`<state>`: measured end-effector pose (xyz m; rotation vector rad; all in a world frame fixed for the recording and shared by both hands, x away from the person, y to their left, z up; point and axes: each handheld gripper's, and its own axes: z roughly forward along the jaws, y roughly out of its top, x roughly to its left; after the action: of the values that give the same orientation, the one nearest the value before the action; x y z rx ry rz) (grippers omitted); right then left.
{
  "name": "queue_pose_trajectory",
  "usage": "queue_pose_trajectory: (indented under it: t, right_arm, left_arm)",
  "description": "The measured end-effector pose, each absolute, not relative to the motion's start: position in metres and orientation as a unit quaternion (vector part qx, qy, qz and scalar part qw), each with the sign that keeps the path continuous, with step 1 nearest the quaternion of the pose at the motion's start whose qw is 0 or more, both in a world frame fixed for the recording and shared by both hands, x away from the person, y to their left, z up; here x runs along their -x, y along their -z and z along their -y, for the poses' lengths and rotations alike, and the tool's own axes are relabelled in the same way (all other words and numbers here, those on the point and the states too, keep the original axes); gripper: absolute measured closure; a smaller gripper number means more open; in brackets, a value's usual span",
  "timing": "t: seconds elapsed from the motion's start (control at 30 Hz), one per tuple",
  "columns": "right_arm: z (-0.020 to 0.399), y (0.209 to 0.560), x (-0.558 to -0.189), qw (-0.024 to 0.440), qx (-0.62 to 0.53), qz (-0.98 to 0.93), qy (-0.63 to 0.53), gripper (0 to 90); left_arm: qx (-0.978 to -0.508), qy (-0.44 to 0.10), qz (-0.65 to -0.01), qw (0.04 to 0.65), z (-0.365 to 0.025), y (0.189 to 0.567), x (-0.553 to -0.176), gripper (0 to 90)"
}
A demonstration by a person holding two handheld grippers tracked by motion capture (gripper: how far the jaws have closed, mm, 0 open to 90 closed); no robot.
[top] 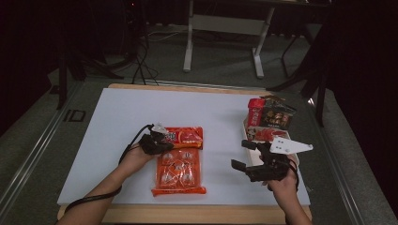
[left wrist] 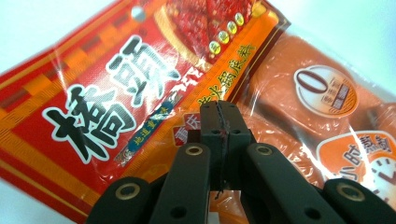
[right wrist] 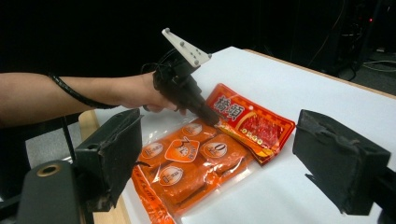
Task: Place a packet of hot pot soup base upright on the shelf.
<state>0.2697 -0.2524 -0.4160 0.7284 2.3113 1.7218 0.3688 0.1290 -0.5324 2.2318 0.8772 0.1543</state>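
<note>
A red flat packet (top: 185, 136) with large white characters lies on the white tabletop (top: 141, 112). It overlaps the far end of an orange packet (top: 178, 171) of sealed portions. My left gripper (top: 162, 140) is shut, with its tips resting where the two packets meet; nothing shows between the jaws. Up close, the closed tips (left wrist: 219, 114) sit over the edge of the red packet (left wrist: 107, 107) beside the orange packet (left wrist: 308, 93). My right gripper (top: 244, 157) hovers open to the right of the packets, holding nothing. Its view looks past both jaws at the left gripper (right wrist: 212, 119) and the packets (right wrist: 191, 163).
A white tray (top: 247, 126) at the table's right edge holds more snack packets (top: 270, 115), red and dark, standing up. The wooden table edge (top: 197, 213) runs along the front. Table legs and cables stand on the floor beyond the far edge.
</note>
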Motion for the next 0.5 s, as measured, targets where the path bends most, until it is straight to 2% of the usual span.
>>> queue_pose_trajectory:
  t: [0.23,0.37,0.5]
  right_arm:
    - [0.253,0.415,-0.269,0.099,-0.239,-0.775,-0.576,17.3]
    - [0.251,0.416,-0.269,0.104,-0.242,-0.778,-0.57,17.4]
    - [0.251,0.417,-0.268,0.125,-0.242,-0.778,-0.567,18.7]
  left_arm:
    - [-0.844,-0.053,-0.35,0.403,-0.138,0.526,-0.362,89.5]
    - [-0.833,-0.055,-0.355,0.42,-0.147,0.515,-0.357,83.8]
    - [-0.819,-0.059,-0.367,0.437,-0.161,0.505,-0.351,69.7]
